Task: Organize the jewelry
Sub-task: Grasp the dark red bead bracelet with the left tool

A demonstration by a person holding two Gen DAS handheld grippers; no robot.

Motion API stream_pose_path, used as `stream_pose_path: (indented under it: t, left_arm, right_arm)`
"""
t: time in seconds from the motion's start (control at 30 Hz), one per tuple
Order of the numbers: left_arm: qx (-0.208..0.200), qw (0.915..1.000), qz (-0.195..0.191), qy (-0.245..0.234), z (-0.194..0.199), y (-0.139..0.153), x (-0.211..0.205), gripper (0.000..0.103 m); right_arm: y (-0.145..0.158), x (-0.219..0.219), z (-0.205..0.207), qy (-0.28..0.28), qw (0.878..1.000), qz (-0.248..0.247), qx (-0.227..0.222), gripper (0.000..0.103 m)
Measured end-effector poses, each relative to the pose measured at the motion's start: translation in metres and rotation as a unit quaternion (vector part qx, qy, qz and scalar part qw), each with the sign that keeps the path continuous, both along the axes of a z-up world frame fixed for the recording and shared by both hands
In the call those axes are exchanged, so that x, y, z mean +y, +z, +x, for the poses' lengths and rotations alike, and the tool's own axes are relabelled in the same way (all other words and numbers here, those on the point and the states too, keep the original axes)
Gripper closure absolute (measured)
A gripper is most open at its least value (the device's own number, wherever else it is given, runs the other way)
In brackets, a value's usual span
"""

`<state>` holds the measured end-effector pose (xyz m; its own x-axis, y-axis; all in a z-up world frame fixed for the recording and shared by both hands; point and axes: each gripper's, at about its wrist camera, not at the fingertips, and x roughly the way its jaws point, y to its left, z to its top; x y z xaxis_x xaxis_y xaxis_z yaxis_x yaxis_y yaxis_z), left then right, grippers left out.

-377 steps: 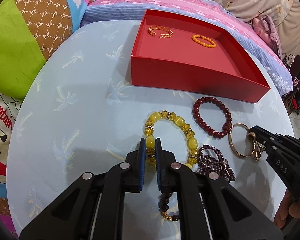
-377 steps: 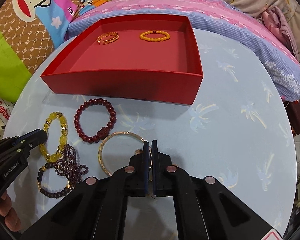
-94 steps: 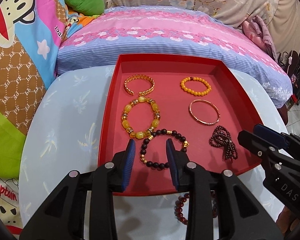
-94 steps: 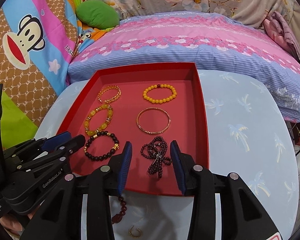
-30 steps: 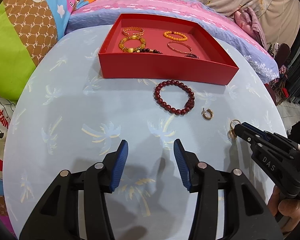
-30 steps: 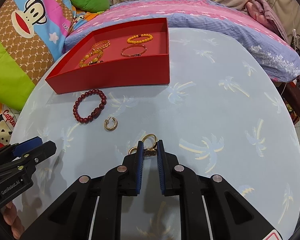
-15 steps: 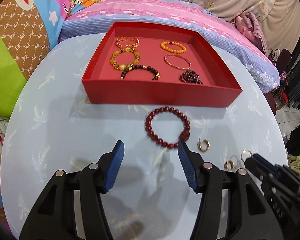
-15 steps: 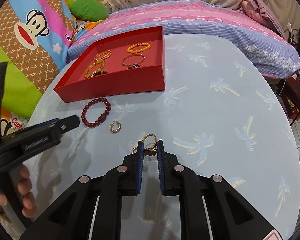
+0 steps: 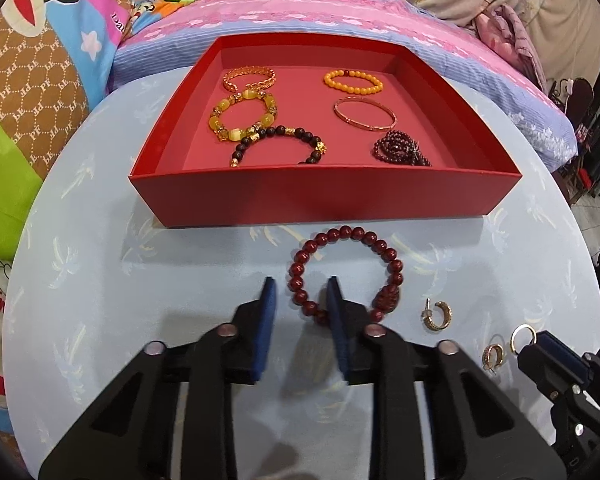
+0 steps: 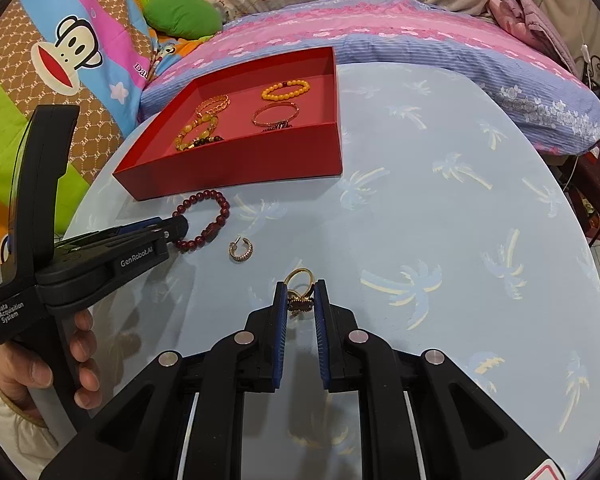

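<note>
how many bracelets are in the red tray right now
6: gold chain, yellow bead and dark bead down the left; orange bead, rose bangle, garnet strand right.

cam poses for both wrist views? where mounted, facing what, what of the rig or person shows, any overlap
Left wrist: rides the left tongs, facing the red tray; open fingers straddle the dark red bracelet; right tongs tip at lower right.
Right wrist: rides the right tongs, closed on small gold pieces; left hand shows.
Shared: tray, bracelet, loose hoop earring.
</note>
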<state>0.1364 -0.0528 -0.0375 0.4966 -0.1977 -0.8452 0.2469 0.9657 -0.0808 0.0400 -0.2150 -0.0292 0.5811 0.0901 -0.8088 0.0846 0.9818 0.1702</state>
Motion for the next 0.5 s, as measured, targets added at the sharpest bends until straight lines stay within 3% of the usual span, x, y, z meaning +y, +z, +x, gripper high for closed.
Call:
stream_pose_path:
  t: [0.1,0.5]
  left_arm:
    - [0.005,1.0,-0.005,-0.004,-0.002,0.001,0.002,0.096]
    - [0.011,0.9996,-0.017,-0.021,-0.036,0.016,0.002,0.096]
  right_arm:
    - [0.0,0.001,0.0,0.001,1.0,0.002,0.0,0.09]
    - [0.007,0.015,-0.015,0.018,1.0,0.006,-0.007,0.09]
